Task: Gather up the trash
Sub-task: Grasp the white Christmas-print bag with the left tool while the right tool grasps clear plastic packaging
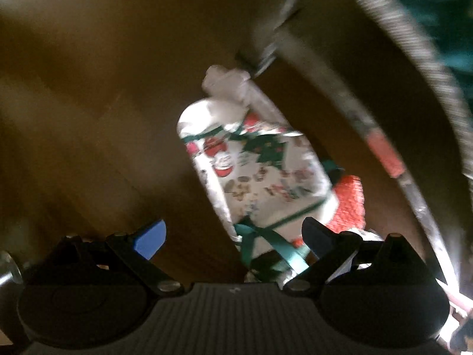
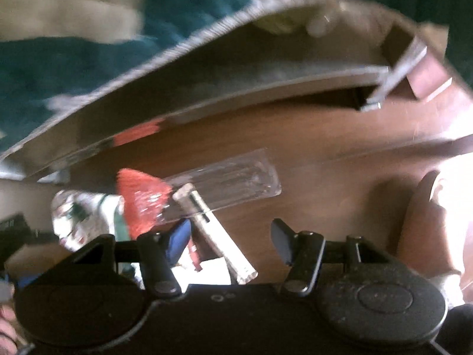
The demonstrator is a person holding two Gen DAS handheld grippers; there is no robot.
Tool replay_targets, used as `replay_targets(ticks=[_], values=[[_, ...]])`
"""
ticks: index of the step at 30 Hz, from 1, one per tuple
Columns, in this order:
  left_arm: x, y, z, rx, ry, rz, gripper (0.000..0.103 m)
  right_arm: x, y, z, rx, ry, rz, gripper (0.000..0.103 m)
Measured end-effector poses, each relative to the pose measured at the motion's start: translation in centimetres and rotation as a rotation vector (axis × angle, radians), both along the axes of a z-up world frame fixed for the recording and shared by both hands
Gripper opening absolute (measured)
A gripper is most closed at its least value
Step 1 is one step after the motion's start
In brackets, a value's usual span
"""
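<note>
We are looking down into one cardboard box (image 1: 88, 94), its brown floor dim in the left view and brighter in the right. The left gripper (image 1: 233, 238) has its jaws spread wide, with nothing pressed between them. Ahead of it lies one printed wrapper (image 1: 251, 159), white with red and green figures and a teal ribbon, resting on the box floor; its lower end reaches in between the fingers, but the pads stand clear of it. Beside the wrapper we count one red mesh piece (image 1: 347, 204).

The right gripper (image 2: 230, 241) also stands open, holding nothing. Just beyond its tips we count one clear plastic tray (image 2: 236, 177), one pale stick (image 2: 218, 242) lying across the tray's near edge, the red mesh (image 2: 142, 201) and, past it, the wrapper (image 2: 85, 219). All four lie on the box floor. One box flap (image 2: 207, 68) rises behind them, with teal cloth (image 2: 74, 68) outside. Both views are blurred.
</note>
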State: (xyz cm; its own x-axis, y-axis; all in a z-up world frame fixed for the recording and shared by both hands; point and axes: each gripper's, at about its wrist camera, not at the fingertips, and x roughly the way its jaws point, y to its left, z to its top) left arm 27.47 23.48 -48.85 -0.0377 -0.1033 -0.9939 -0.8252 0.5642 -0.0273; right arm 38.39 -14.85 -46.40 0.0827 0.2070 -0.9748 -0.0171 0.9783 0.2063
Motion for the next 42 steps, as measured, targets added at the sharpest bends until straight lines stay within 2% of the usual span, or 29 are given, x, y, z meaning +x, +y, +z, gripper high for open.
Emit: replay_targets(ticks=[4, 8, 10, 13, 17, 20, 22, 25, 26, 28, 30, 31, 35, 36, 42], values=[[-0.2, 0.8, -3.5, -0.016, 0.038, 0.033, 0.099, 1.1, -1.0, -2.9, 0.012, 0.046, -0.138, 0.06], [0.0, 1.1, -5.6, -0.025, 0.043, 0.036, 0.099, 2.1, -1.4, -5.3, 0.013, 0.078, -0.215, 0.059], [0.2, 1.0, -6.2, -0.026, 0.038, 0.025, 0.099, 2.6, -1.8, -5.7, 0.019, 0.075, -0.26, 0.058], [0.1, 0.9, -6.8, -0.033, 0.028, 0.016, 0.099, 2.8, -2.8, -5.9, 0.1, 0.09, -0.352, 0.059], [-0.1, 0.9, -8.0, -0.073, 0.028, 0.055, 0.098, 2.7, -2.9, -6.6, 0.106, 0.112, -0.406, 0.059], [-0.3, 0.6, -8.4, -0.087, 0.011, 0.051, 0.086, 2.7, -2.6, -7.3, 0.109, 0.124, -0.406, 0.059], [-0.2, 0.5, -8.7, -0.102, 0.012, 0.048, 0.072, 2.7, -2.5, -7.7, 0.108, 0.129, -0.406, 0.058], [0.2, 0.4, -9.1, -0.125, 0.003, 0.069, 0.06, 2.9, -2.1, -8.3, 0.112, 0.131, -0.422, 0.058], [0.2, 0.5, -9.2, -0.127, 0.0, 0.071, 0.059, 3.1, -1.8, -8.4, 0.113, 0.129, -0.424, 0.057], [0.3, 0.6, -9.4, -0.123, 0.002, 0.07, 0.056, 3.6, -1.2, -8.7, 0.119, 0.13, -0.41, 0.046], [0.6, 0.7, -9.3, -0.114, 0.005, 0.069, 0.051, 3.8, -0.6, -9.2, 0.102, 0.141, -0.385, 0.016], [0.6, 0.6, -9.2, -0.102, 0.012, 0.064, 0.043, 3.8, -0.3, -9.3, 0.092, 0.146, -0.372, 0.012], [0.8, 0.9, -9.5, -0.076, 0.024, 0.052, 0.023, 4.0, 0.4, -9.4, 0.073, 0.136, -0.343, 0.003], [0.7, 0.9, -9.4, -0.065, 0.026, 0.051, 0.014, 4.0, 0.5, -9.2, 0.066, 0.127, -0.334, 0.001], [0.7, 0.5, -7.6, -0.023, 0.042, 0.012, 0.008, 3.3, 0.2, -6.3, 0.029, 0.055, -0.253, 0.0]])
